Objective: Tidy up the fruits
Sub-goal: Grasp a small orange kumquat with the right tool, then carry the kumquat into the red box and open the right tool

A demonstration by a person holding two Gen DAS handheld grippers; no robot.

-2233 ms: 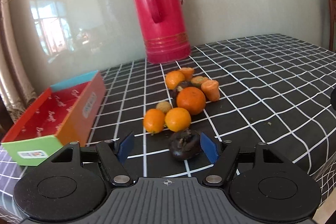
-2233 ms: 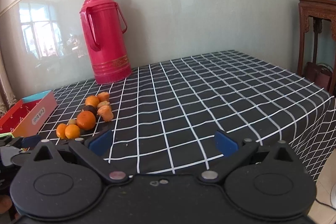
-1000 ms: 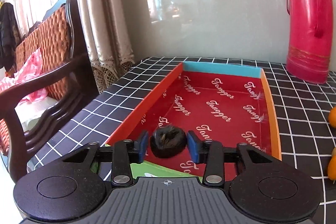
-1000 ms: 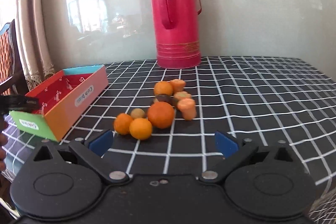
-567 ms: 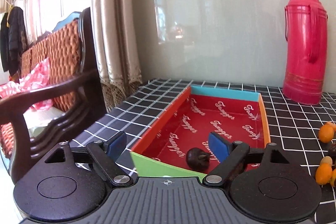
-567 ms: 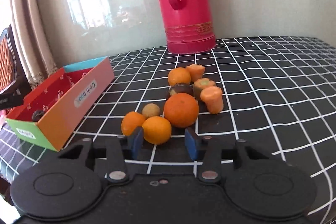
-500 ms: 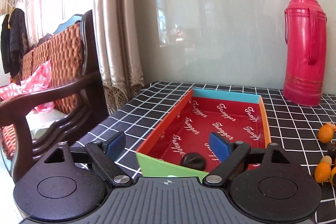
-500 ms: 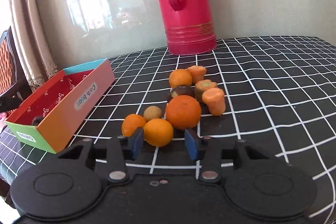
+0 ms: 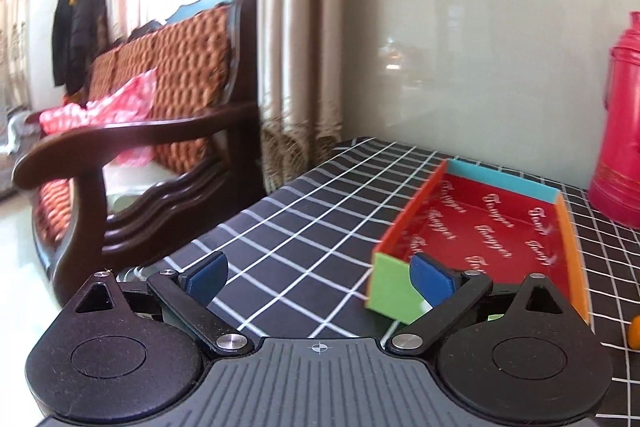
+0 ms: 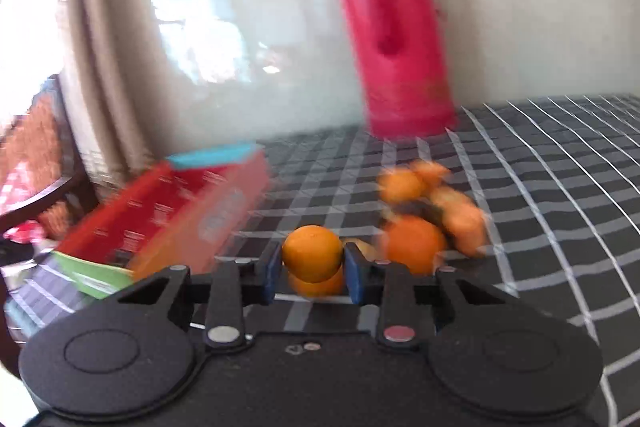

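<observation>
The left gripper [image 9: 318, 277] hangs spread wide and empty at lower centre, bare checked tablecloth [image 9: 304, 227] ahead, the box [image 9: 486, 245] corner by its right finger; the right gripper [image 10: 313, 273] clamps an orange [image 10: 313, 253] at centre frame, blurred fruit pile [image 10: 424, 215] just right, box [image 10: 168, 219] at left.

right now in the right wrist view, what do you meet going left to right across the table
tray → small orange clamped in the right gripper → big orange → carrot piece
</observation>
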